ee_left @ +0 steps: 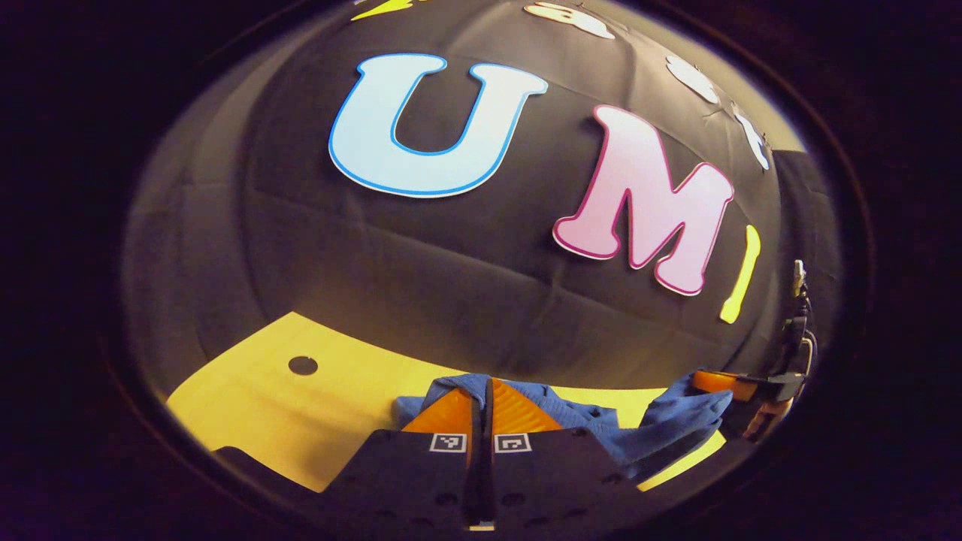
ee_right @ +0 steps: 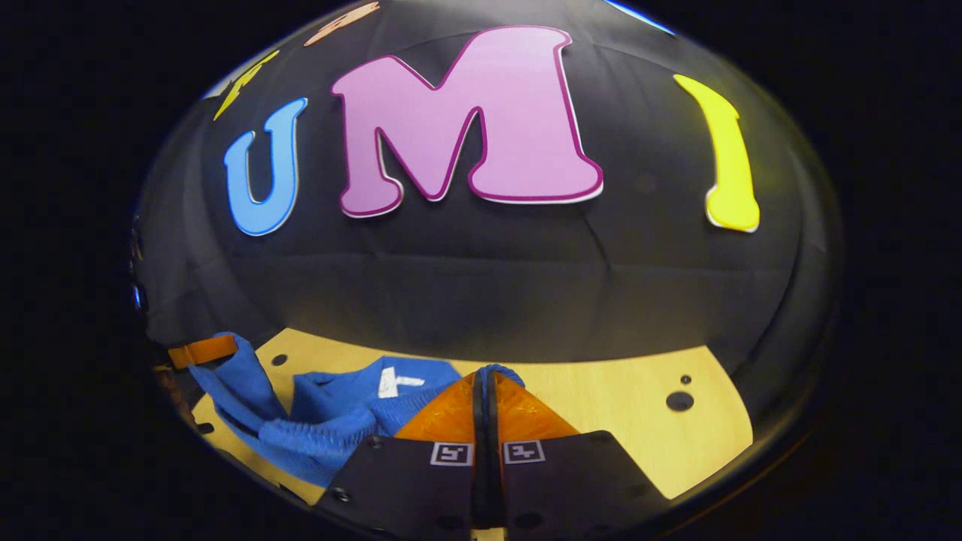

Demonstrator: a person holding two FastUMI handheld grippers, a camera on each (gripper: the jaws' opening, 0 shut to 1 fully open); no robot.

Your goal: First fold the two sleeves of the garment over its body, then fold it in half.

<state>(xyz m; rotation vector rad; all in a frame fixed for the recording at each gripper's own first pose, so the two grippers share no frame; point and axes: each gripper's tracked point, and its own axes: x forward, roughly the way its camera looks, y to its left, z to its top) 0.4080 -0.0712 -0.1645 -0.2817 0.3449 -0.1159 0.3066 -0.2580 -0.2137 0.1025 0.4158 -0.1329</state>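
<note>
Left gripper view
Table: a pale wooden table (ee_left: 255, 398) with a round hole (ee_left: 303, 366) far left; a black cloth wall (ee_left: 451, 285) rises straight behind it.
Left gripper: the left gripper (ee_left: 482, 409) has its fingers pressed together on a fold of the blue garment (ee_left: 586, 421), lifted off the wood.
Garment: it stretches right toward the right gripper (ee_left: 725, 383), which grips its other end.

Right gripper view
Table: the same wood (ee_right: 624, 413) with small holes (ee_right: 679, 400) at the far right, black wall (ee_right: 526, 285) behind.
Right gripper: fingers closed, a thin edge of blue cloth (ee_right: 338, 421) pinched between them.
Garment: bunched at near left, a white label (ee_right: 392, 382) showing; the left gripper (ee_right: 199, 351) holds its far left corner.
</note>
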